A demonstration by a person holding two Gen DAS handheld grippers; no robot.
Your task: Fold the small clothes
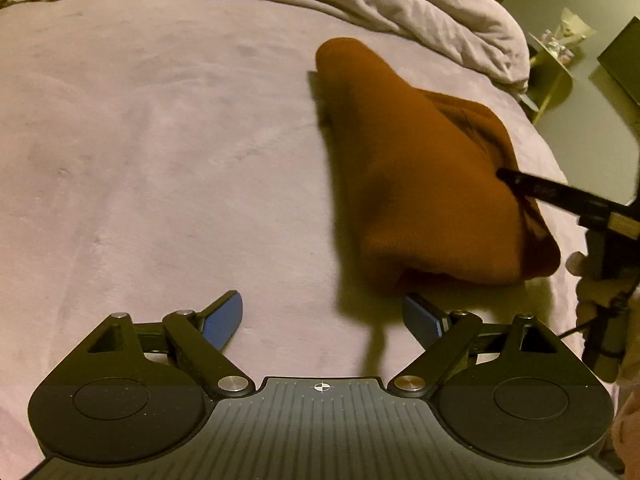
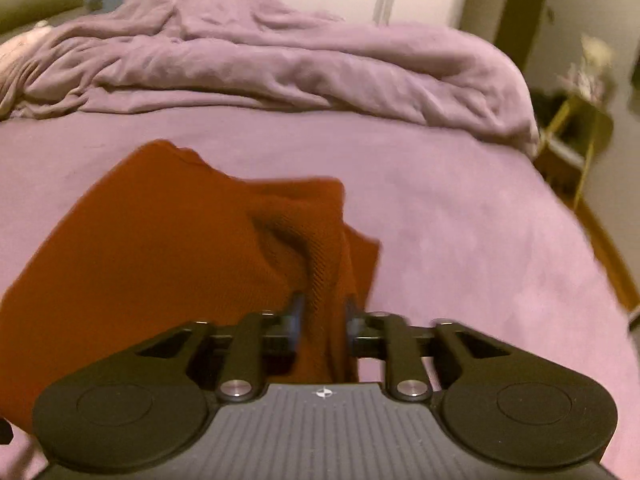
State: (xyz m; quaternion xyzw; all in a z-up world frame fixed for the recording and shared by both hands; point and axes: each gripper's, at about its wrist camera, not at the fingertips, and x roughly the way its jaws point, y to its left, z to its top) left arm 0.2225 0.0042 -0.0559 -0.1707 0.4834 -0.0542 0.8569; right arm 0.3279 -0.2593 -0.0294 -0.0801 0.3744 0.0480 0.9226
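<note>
Right gripper [image 2: 323, 316]: closed on a bunched fold of the rust-orange knit garment [image 2: 168, 248]; cloth pinched between both fingers and running back toward the gripper body. Fingertips largely hidden by the fabric. Frame blurred.

Garment, right wrist view: spreads left and forward from the pinch point, lifted at the grip, deep crease just ahead of the fingers, far corner resting on the mauve bed sheet [image 2: 460, 240].

Left gripper [image 1: 322, 316]: jaws spread wide, blue pads [image 1: 224, 320] well apart, nothing between them. Hovering over bare bed sheet [image 1: 160, 160]; right pad just beside the near edge of the garment [image 1: 420, 176], contact not determinable.

Garment, left wrist view: tented up off the bed, right of centre, dark shadow cast on the sheet to its left. One black finger of the right gripper [image 1: 560, 192] enters from the right edge and bites into the raised fold.

Farther out: crumpled mauve duvet [image 2: 280, 68] heaped across the far side of the bed. Beyond the bed's right edge, a yellow side table [image 1: 552, 76] with small items on top, too blurred to identify.
</note>
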